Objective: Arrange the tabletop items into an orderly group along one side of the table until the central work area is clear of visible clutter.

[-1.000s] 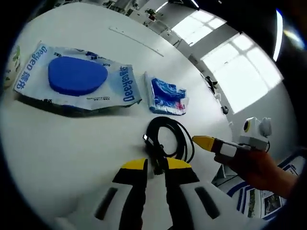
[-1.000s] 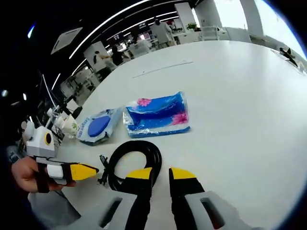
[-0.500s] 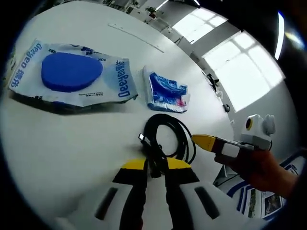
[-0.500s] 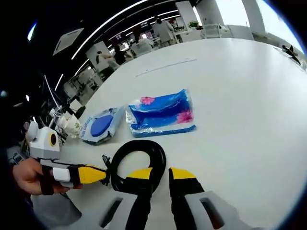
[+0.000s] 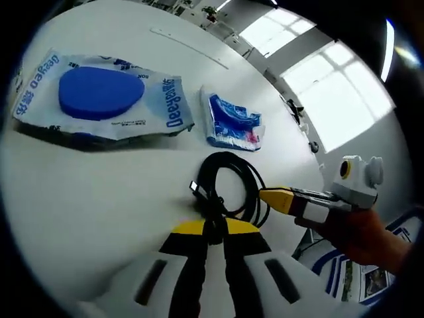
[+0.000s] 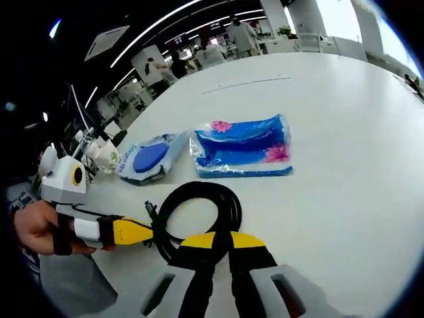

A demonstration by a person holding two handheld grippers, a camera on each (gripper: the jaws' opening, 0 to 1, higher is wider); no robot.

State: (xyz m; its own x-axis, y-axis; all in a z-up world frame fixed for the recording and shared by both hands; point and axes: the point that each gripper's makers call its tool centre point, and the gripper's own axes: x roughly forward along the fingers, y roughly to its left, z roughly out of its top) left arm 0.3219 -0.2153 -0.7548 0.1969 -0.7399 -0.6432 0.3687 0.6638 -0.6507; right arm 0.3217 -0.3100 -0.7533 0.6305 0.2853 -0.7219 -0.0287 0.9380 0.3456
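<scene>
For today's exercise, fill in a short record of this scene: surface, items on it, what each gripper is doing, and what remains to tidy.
surface: white table
items: coiled black cable; wet-wipes pack with blue lid; blue tissue pack
left gripper: jaws closed on the cable's bundled end
right gripper: jaws closed on the cable's loop
layout: the two packs lie side by side beyond the cable
remaining: cable not yet placed beside the packs

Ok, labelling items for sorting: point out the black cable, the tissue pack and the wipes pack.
black cable [image 5: 228, 182], left gripper view, coil loop.
tissue pack [image 6: 245, 147], right gripper view, wrapper middle.
wipes pack [image 5: 99, 96], left gripper view, blue lid.
</scene>
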